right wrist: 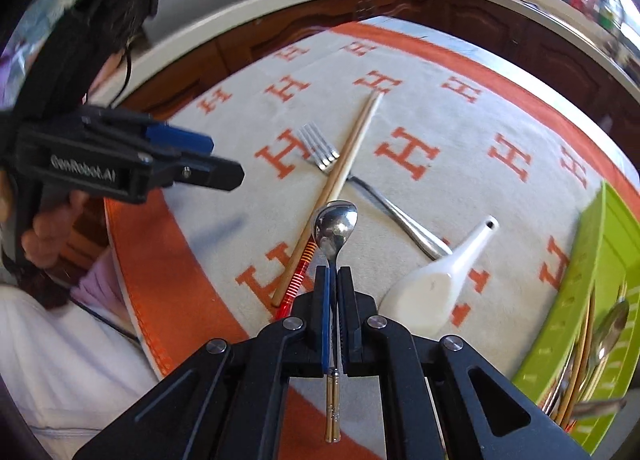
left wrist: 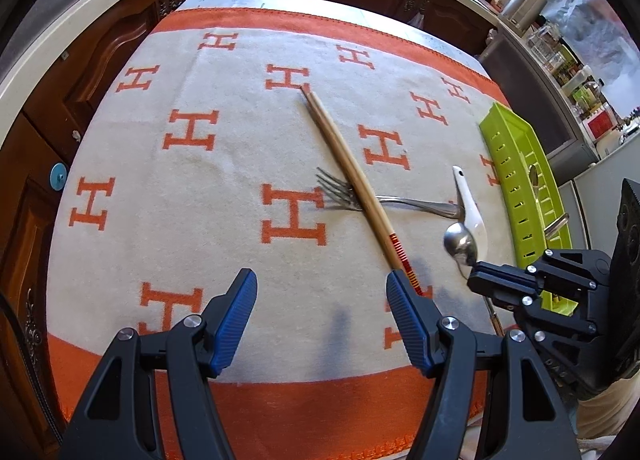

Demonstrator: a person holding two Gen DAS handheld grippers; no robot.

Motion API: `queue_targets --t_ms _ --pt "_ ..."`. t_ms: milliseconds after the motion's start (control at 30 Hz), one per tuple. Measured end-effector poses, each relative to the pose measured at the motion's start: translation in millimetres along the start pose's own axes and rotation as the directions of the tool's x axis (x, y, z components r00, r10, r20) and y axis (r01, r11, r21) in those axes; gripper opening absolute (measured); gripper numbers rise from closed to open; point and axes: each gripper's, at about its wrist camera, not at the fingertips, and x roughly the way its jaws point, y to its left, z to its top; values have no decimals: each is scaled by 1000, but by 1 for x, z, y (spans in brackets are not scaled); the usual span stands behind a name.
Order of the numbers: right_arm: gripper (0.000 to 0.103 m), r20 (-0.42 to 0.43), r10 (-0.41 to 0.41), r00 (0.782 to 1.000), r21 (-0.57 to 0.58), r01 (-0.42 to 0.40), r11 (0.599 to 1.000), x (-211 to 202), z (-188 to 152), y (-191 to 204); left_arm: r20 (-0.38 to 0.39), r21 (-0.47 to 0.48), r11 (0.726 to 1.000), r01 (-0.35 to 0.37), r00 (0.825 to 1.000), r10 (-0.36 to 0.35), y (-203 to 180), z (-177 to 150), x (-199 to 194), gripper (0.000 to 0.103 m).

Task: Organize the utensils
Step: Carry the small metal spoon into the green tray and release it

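Steel-bowled slim spoon [right wrist: 335,226] with gold-tipped handle sits clamped in the right gripper [right wrist: 334,280], bowl pointing forward along its fingers, above the cloth.

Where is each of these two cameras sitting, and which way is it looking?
Left wrist: on the left gripper, looking down along its open fingers at the chopsticks and fork; the right gripper shows at right.
Right wrist: on the right gripper, shut on a spoon, facing the cloth; the left gripper and a hand show at left.
Shared: chopsticks, fork, white spoon, green tray.
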Motion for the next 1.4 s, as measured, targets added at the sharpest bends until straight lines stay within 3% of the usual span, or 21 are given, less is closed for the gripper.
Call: queue_targets --t_ms 233,400,467,600,800,1100,1400 --pt "3 176 16 984 255 -62 965 -66 -25 -40 7 87 995 39 999 -40 -36 11 0 65" --pt "3 288 -39 957 419 -89 904 -114 -45 -79 -7 143 984 101 995 -101 -67 26 8 65" --pt "3 307 -100 946 484 -65 873 -131 -55 -97 -20 155 980 128 992 -126 -77 31 15 65" --pt "3 281 -210 937 603 -2 798 -150 -72 -134 -73 162 972 172 984 -162 -94 40 35 65" --pt "3 154 -305 940 679 124 724 -150 -91 -173 -135 203 968 148 983 -123 -113 41 66 65" --pt "3 45 -355 934 652 242 719 -128 -97 -179 -171 229 964 131 981 -93 -128 38 87 65" --pt "4 61 -354 933 644 235 728 -125 -95 -174 -146 288 951 116 986 -76 -143 39 93 65"
